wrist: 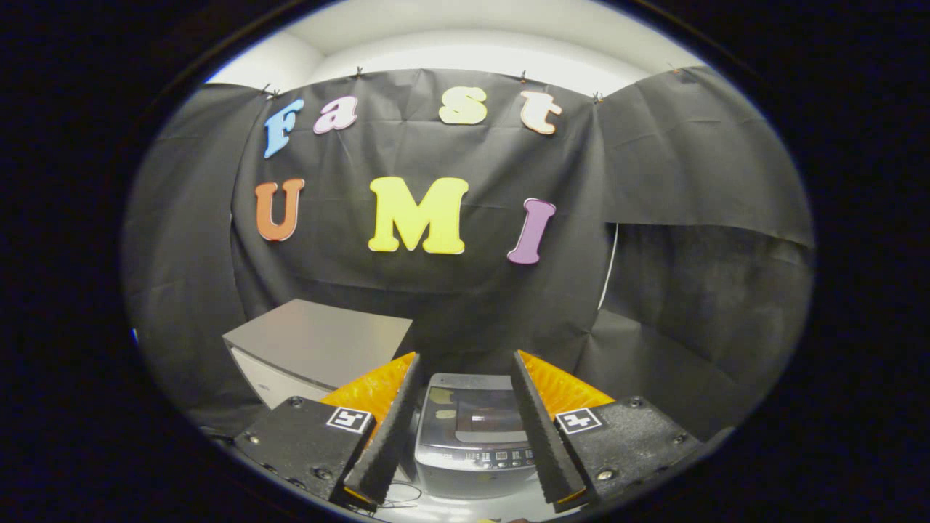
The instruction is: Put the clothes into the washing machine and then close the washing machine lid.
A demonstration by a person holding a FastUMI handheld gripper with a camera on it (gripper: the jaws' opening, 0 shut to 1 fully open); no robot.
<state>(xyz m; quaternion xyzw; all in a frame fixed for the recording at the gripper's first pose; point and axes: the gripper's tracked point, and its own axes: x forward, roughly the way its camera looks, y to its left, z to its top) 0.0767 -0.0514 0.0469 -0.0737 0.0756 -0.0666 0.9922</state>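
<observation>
Black cloth walls close off the booth on all sides, creased and clipped along the top, with a pale ceiling above. Gripper [465, 428] fingers are spread apart, nothing held between them. Fingers [389, 428] are black wedges with ridged, saw-tooth inner faces, backed by orange plastic, mounted on black blocks with screws and small square markers. Between them and just beyond the tips sits the washing machine [474, 436]: small, grey, boxy with rounded corners, glossy plastic shell. Its lid [476, 410] looks like dark tinted see-through plastic, lying flat, so I read it as shut, though glare makes that uncertain. A row of small buttons runs along the edge nearest the gripper. It stands on a pale table [465, 508], bare strip visible under the fingers, with a thin dark cable looped by the left finger. Left of the left finger and further out is a box [320, 345], flat matte grey-brown top, white side, sharp edges. Clothes: can't spot any from here, so their position is unknown. My read: task is at the start, first step is finding and grabbing the cloth. To do it well: keep the fingers wide, come down onto a bunched fold, not a flat edge, let the ridges bite. If the lid really is down, it needs lifting first.
</observation>
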